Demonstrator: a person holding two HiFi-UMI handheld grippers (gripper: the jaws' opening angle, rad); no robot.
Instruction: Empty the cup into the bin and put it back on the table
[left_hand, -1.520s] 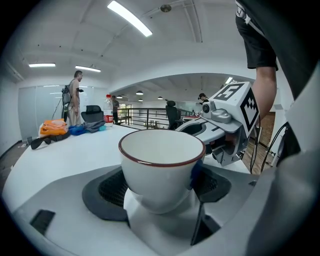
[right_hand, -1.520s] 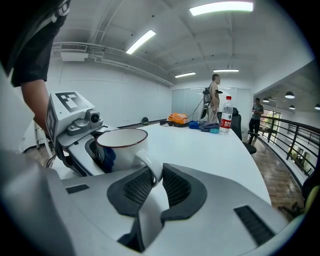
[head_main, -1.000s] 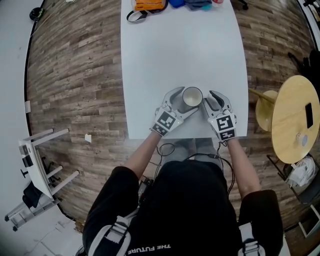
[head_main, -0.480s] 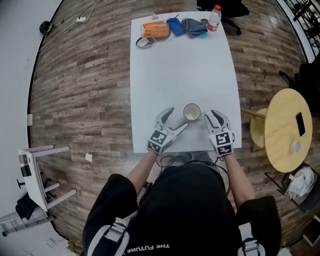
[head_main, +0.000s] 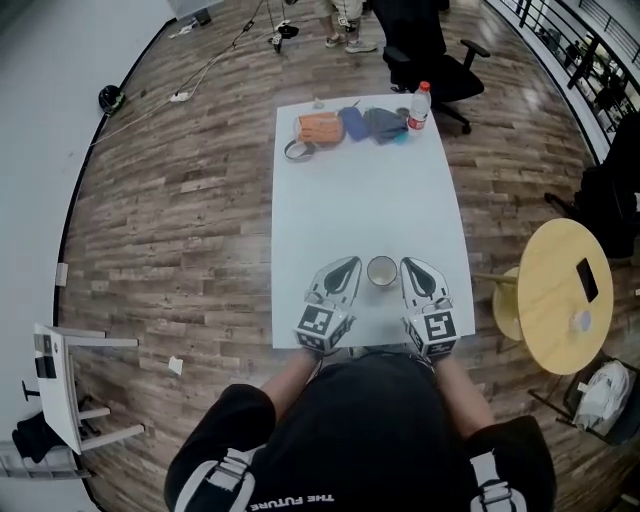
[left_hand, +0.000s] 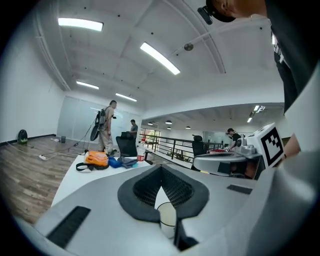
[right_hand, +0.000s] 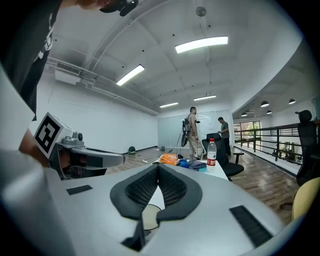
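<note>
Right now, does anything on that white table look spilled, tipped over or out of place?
Nothing stands out. The cup stands upright on the white table, no spill around it. The left gripper and right gripper flank it with jaws shut and empty. At the far end, the bottle stands upright.

At the far end of the counter (head_main: 360, 200) an orange pouch (head_main: 317, 128), a blue case (head_main: 352, 122), a grey cloth (head_main: 384, 125) and an upright red-capped bottle (head_main: 417, 107) sit in a row, with a black office chair (head_main: 430, 45) just behind the bottle's corner. Off to the right stands a round yellow table (head_main: 555, 300) with a dark phone (head_main: 587, 281) on it and a white bag (head_main: 603, 375) near it. A white rack (head_main: 65, 380) stands well apart to the left on the wooden floor (head_main: 170, 230). Cables (head_main: 215, 60) trail across the boards beyond the counter, where a person wearing a backpack (right_hand: 192, 131) stands beside a second person (right_hand: 224, 129).
</note>
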